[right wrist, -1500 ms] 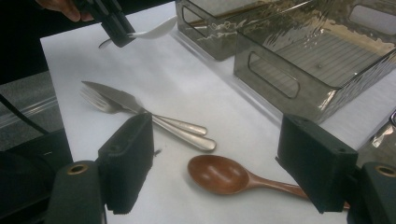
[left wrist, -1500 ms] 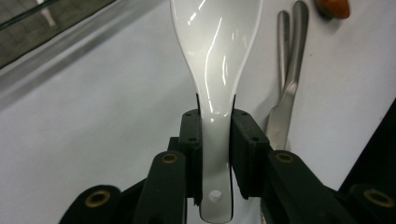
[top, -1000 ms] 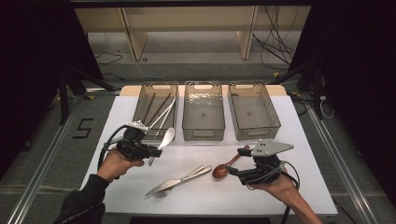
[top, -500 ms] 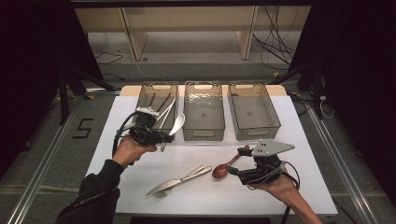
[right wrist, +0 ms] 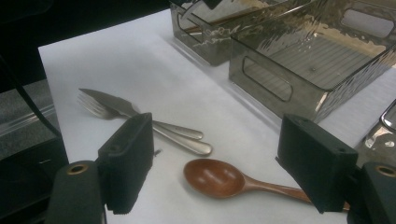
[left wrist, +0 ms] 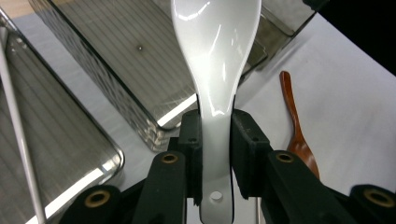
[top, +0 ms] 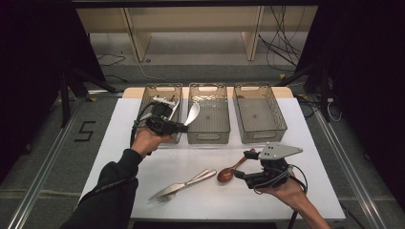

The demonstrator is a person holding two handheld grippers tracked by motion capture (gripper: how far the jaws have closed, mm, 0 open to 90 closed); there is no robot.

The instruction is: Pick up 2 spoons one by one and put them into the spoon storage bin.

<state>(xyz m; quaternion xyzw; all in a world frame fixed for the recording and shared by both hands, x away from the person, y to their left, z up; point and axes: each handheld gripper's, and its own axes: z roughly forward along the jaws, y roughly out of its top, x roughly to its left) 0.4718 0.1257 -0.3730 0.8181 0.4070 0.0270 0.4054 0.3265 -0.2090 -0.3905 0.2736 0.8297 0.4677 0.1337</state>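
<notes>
My left gripper (top: pixel 180 127) is shut on the handle of a white ceramic spoon (top: pixel 192 113), held in the air. In the high view the spoon's bowl reaches over the left edge of the middle bin (top: pixel 208 137). The left gripper view shows the white spoon (left wrist: pixel 215 60) pinched between both pads (left wrist: pixel 194 140) and pointing at that bin. My right gripper (top: pixel 244 166) rests low at the front right of the table, open. A brown wooden spoon (right wrist: pixel 219 178) lies on the table between its jaws, and neither pad (right wrist: pixel 128 158) touches it.
Three clear bins stand in a row at the back: the left bin (top: pixel 162 87) holds metal utensils, and the right bin (top: pixel 260 134) looks empty. A knife and fork (top: pixel 181 185) lie crossed near the front middle of the white table (top: pixel 124 124).
My left gripper has carried the white spoon away from the person and to the right, from the left bin's front corner to the middle bin's edge. The right gripper has stayed put.
</notes>
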